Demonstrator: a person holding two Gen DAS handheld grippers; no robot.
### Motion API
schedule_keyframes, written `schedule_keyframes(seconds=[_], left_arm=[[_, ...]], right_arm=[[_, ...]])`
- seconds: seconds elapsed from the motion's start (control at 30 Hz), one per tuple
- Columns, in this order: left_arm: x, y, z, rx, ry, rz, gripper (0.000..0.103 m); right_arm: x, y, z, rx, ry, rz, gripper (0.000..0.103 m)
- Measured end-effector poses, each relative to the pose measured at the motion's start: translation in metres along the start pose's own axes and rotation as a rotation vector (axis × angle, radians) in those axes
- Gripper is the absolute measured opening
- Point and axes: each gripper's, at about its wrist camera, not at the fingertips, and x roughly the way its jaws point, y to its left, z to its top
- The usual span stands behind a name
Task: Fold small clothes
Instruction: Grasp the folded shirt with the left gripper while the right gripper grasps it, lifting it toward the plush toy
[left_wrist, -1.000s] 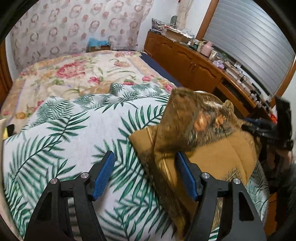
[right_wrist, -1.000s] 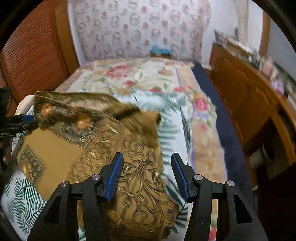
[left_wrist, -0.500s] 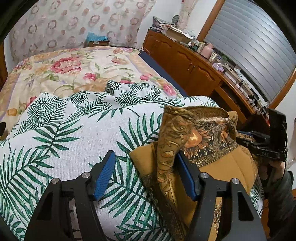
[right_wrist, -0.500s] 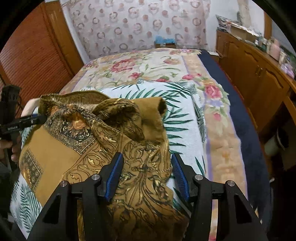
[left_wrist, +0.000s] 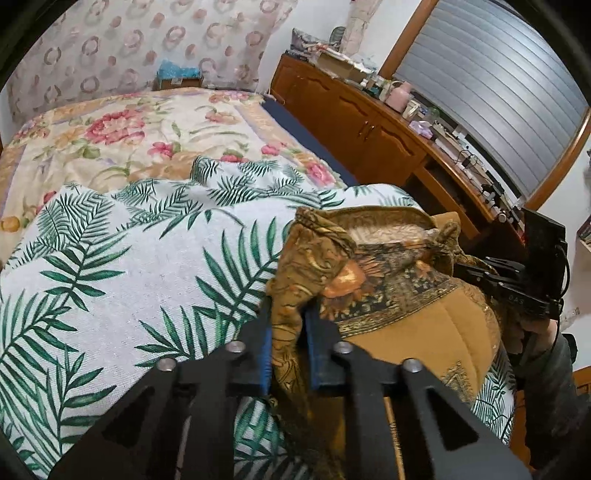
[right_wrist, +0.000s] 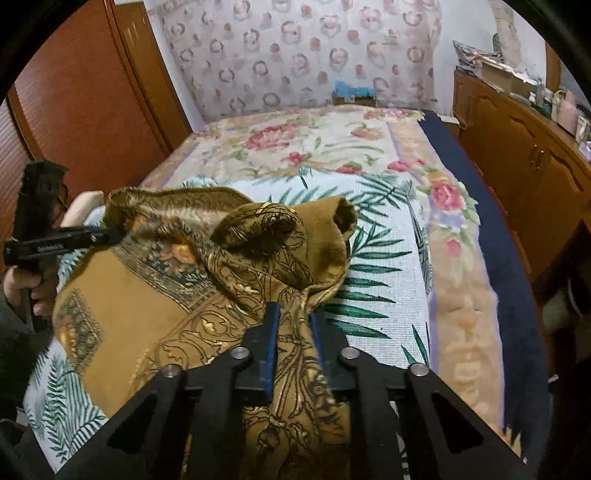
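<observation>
The left gripper (left_wrist: 287, 328) and right gripper (right_wrist: 293, 325) both point downward, fingers (left_wrist: 264, 354) closing on cloth (right_wrist: 147, 317).

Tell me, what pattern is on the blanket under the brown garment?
Green palm fronds on white blanket, clearest in the left wrist view.

Palm-leaf towel (left_wrist: 122, 266) left of the brown garment (left_wrist: 406, 317) lies bare, floral bedspread (right_wrist: 332, 147) beyond too. Wooden cabinets (left_wrist: 369, 125) wall the right side, wardrobe (right_wrist: 81, 96) the left.
</observation>
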Motion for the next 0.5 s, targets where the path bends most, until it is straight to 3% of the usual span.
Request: schedule_keyframes(seconds=[0.3,0.5], left_arm=[[-0.076,-0.048,-0.006,0.104,-0.204,-0.009,0.007],[-0.121,-0.055,-0.011,0.122,-0.312,0.012,0.007]], right_arm=[[-0.053,0.026,-0.008,-0.067,-0.170,-0.019,0.011],[-0.080,0.049,-0.010,-0.129,-0.262,-0.026,0.010]])
